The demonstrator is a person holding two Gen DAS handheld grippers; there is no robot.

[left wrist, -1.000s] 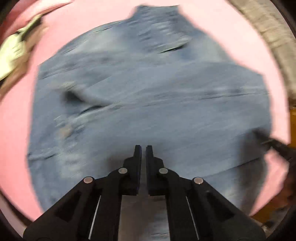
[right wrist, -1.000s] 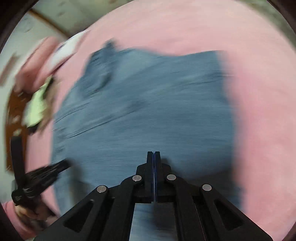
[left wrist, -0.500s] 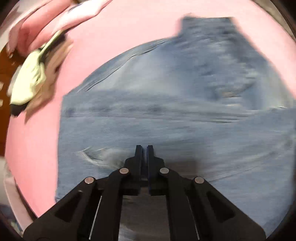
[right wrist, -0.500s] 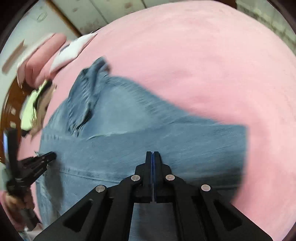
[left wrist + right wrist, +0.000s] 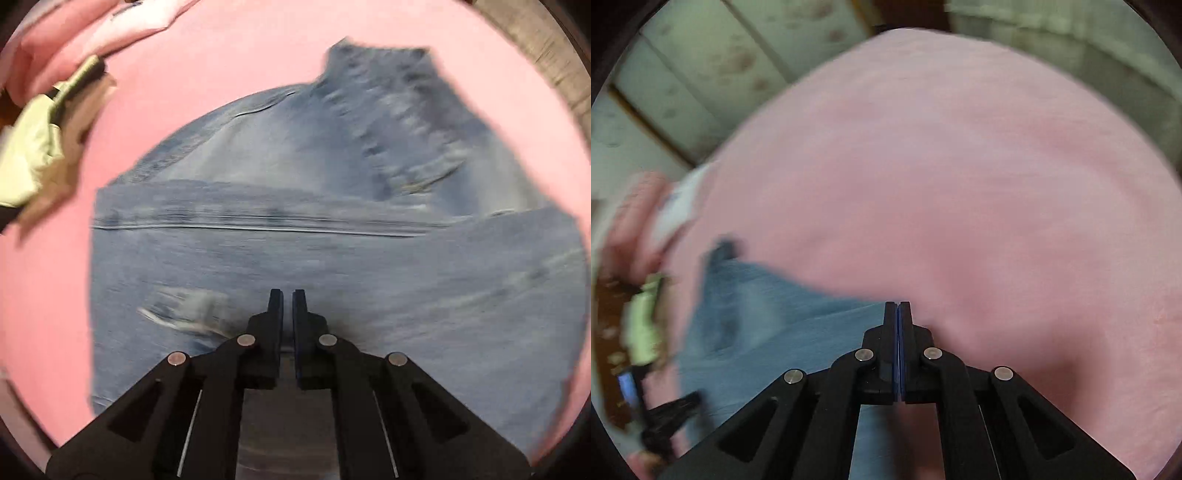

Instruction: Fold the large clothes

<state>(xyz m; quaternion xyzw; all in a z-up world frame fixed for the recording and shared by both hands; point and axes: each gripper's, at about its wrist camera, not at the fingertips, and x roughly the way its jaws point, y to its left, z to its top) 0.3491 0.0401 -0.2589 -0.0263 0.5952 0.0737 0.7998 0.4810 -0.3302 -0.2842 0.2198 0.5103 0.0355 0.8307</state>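
Jeans (image 5: 332, 258) folded on pink sheet (image 5: 240, 66) — both claws closed.

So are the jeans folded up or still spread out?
Folded. The jeans lie doubled in layers, one straight edge crossing the other, on the pink sheet.

We note a pink sheet (image 5: 258, 74) spread over the surface. At its far left corner sits a pale green bundle (image 5: 29, 162), blurred, beside a pink pillow (image 5: 55, 55) with a white patch (image 5: 677, 210). Beyond the sheet's far edge we see pale, mottled floor tiles (image 5: 713, 66).
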